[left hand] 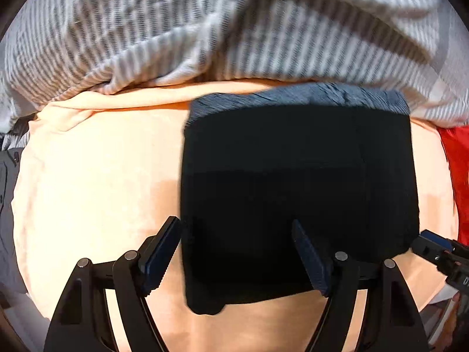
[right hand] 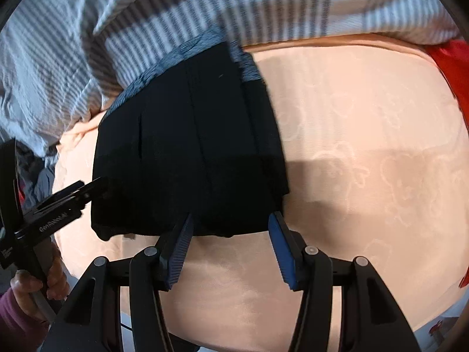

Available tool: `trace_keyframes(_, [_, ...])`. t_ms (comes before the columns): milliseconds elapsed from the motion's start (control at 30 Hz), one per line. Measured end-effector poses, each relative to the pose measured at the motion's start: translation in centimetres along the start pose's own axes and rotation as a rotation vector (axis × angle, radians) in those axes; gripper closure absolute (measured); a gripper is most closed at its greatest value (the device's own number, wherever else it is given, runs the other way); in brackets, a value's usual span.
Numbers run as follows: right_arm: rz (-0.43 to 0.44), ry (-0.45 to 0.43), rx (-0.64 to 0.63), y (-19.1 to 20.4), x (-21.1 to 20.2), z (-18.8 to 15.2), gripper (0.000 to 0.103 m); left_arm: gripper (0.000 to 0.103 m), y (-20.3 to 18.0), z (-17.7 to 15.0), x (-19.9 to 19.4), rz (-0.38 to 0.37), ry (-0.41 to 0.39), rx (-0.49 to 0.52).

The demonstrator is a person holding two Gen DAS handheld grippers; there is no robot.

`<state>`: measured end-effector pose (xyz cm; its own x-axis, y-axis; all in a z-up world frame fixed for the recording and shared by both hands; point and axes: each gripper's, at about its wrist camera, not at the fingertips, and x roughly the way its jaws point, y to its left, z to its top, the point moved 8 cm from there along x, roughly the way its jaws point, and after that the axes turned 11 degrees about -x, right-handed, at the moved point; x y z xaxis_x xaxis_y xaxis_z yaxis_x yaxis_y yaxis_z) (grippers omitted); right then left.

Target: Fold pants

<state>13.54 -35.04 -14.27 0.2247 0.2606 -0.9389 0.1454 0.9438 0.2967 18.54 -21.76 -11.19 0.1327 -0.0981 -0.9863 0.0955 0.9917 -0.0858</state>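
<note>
Basically folded: black fabric pants lie as a compact rectangle on the peach patterned bedsheet, waistband against the striped grey-white duvet. Left gripper spread, straddling the near-left corner; right gripper spread, empty, at the near edge.

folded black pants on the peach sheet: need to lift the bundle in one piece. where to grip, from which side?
Judgement only: take the black pants at the near edge facing the right gripper, coming in low from that side. It lies flat and compact on the peach sheet, and that edge is clear. The far waistband end butts against the striped blanket, so there's less room there. Both grippers look open, off the cloth.
</note>
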Motion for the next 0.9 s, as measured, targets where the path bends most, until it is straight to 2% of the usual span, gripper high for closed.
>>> trace_keyframes(133, [-0.002, -0.004, 0.022, -0.8, -0.4, 0.4, 0.043, 0.025, 1.4, 0.8, 0.3, 0.015, 0.005, -0.005])
trace_keyframes(333, [-0.005, -0.001, 0.027, -0.9, -0.5, 0.8, 0.04, 0.025, 3.8, 1.6, 0.2, -0.036, 0.027, -0.073])
trace_keyframes(400, [-0.003, -0.002, 0.027, -0.8, -0.4, 0.9, 0.04, 0.025, 4.0, 1.6, 0.4, -0.053, 0.043, -0.065])
trace_keyframes(467, [0.007, -0.01, 0.03, -1.0, -0.7, 1.2, 0.033, 0.025, 4.2, 1.7, 0.5, -0.072, 0.056, -0.044])
trace_keyframes(567, [0.027, -0.021, 0.043, -1.4, -0.9, 1.8, 0.032, 0.025, 4.1, 1.6, 0.7, -0.104, 0.081, -0.026])
trace_keyframes(733, [0.029, -0.019, 0.062, -2.2, -0.7, 2.2, 0.032, 0.025, 3.8, 2.2, 1.6, -0.086, 0.071, -0.034])
trace_keyframes(900, [0.078, -0.01, 0.096, -3.2, -0.1, 2.6, 0.029, 0.025, 4.2, 2.9, 3.6, -0.165, 0.133, -0.046])
